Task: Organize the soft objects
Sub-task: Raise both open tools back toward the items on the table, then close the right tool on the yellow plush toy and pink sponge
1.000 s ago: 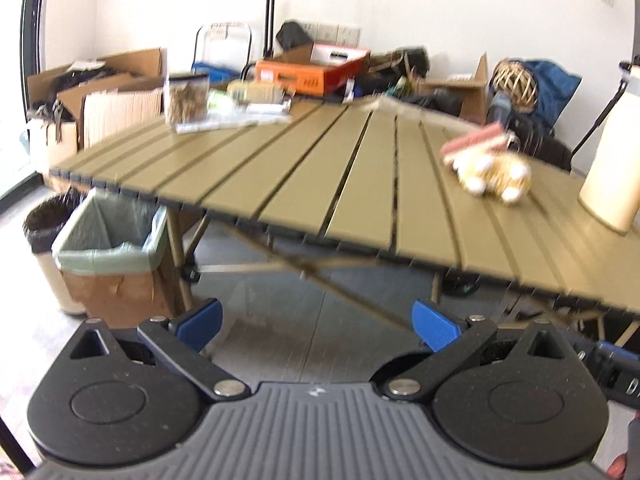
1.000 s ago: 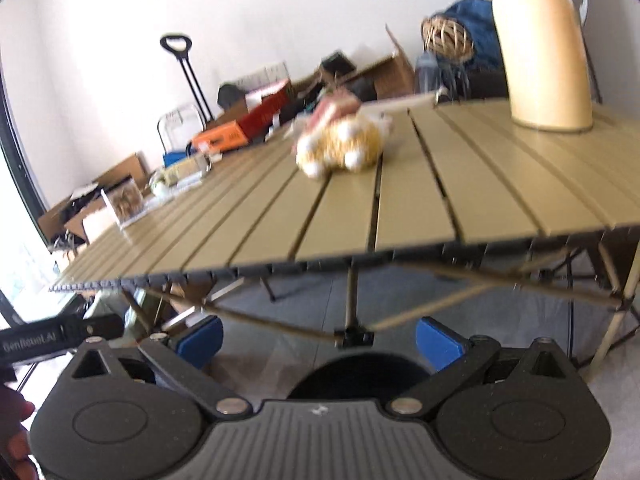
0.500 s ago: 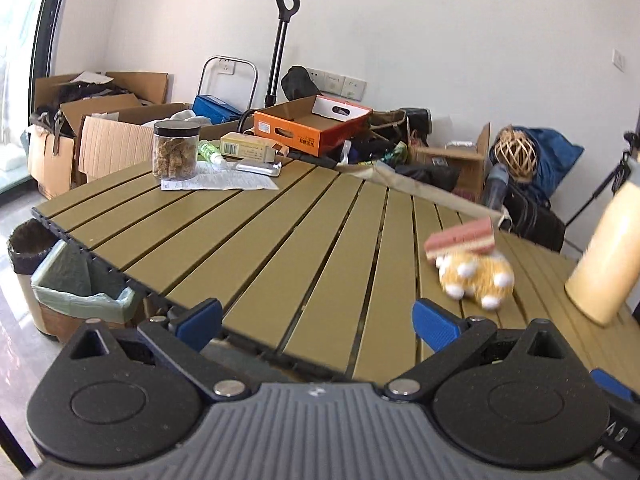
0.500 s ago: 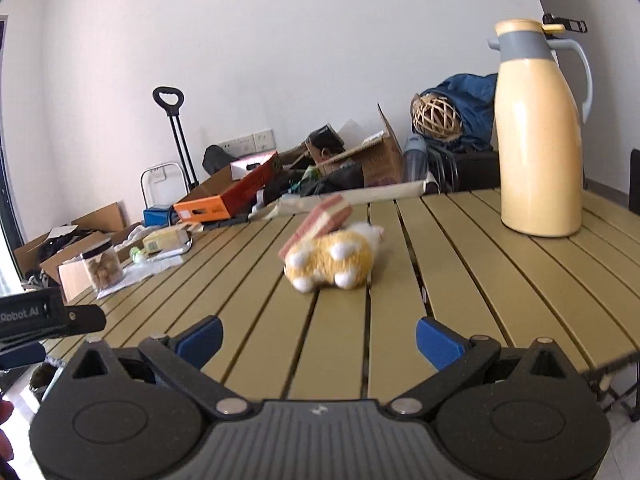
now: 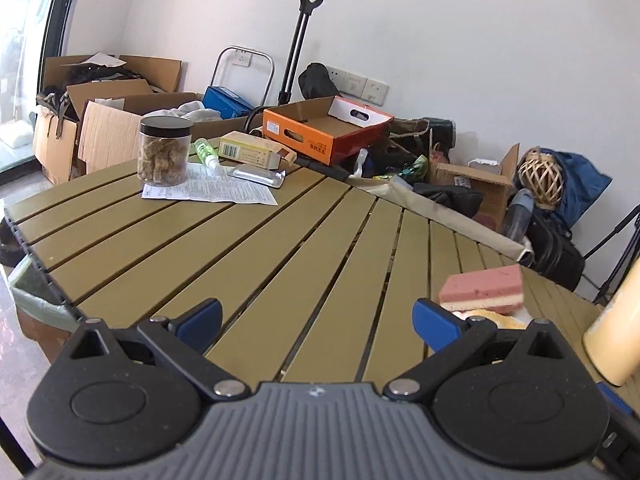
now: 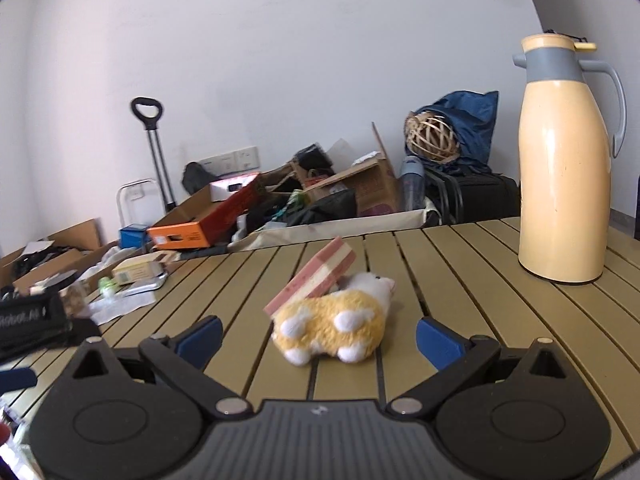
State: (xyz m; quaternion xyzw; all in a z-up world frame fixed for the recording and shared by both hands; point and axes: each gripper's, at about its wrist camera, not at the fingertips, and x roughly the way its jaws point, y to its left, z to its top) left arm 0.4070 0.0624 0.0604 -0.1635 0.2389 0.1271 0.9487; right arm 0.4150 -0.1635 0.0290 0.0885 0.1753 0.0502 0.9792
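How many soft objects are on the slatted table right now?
2: a plush toy lying mid-table between the open right gripper fingers, and a pink sponge leaning on it. None other visible.

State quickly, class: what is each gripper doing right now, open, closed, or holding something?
Left gripper: open, holding nothing, over the olive slatted table.
Right gripper: open, holding nothing, facing the yellow-and-white plush toy.

The left tongs (image 5: 316,320) stood wide apart over the slatted tabletop (image 5: 280,248), holding nothing. Just beyond the right blue tip lay a pink-and-cream sponge (image 5: 482,290) atop a yellow plush (image 5: 496,319), mostly hidden. At the far left, a dark-lidded jar (image 5: 163,150) rested on a printed sheet (image 5: 216,190).
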